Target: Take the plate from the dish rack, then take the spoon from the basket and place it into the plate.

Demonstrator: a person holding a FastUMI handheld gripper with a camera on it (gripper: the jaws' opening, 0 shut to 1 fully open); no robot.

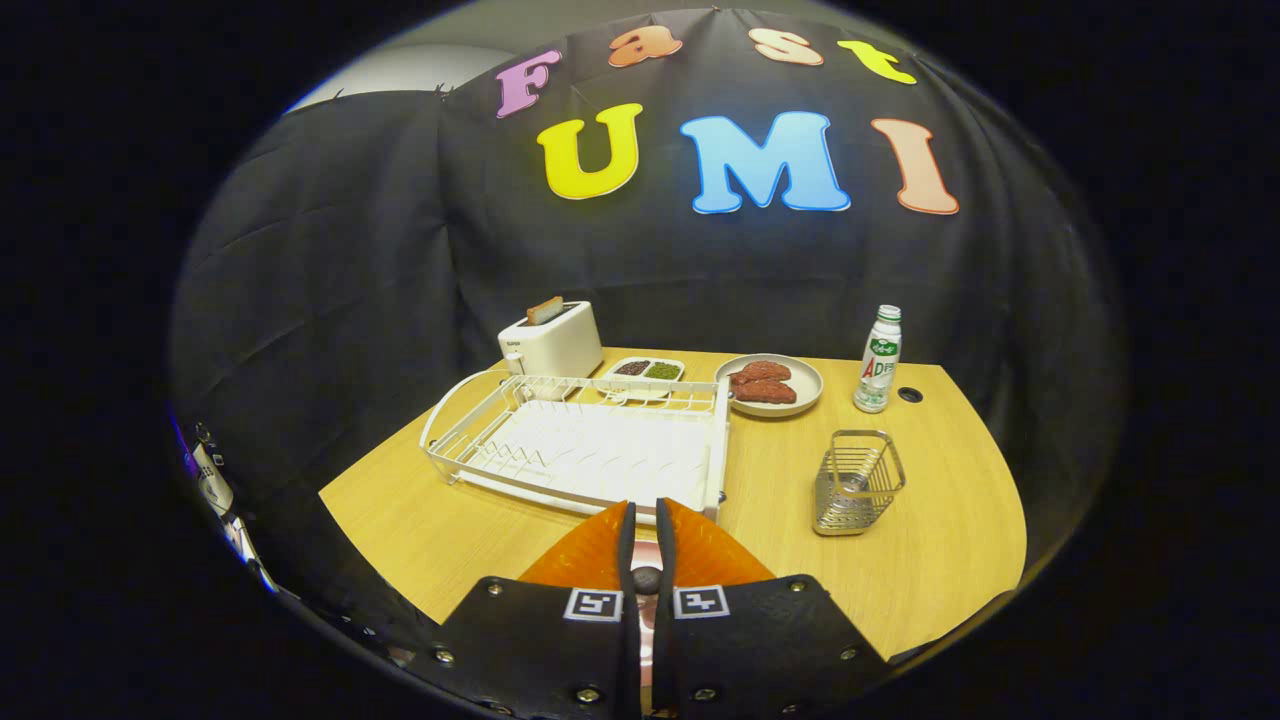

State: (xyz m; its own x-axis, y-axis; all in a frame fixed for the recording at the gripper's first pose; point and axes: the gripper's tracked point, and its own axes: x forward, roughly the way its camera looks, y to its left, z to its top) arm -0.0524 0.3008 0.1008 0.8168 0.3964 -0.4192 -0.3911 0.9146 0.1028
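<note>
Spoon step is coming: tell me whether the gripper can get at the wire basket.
Probably yes. The basket stands apart on the table, ahead and right of the gripper, top open, with the dish rack well to its left. The gripper is shut, so it must open first.

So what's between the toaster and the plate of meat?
In the gripper view, a small divided dish sits between the toaster and the meat plate. The gripper, fingers close together, is over an orange plate.
</note>
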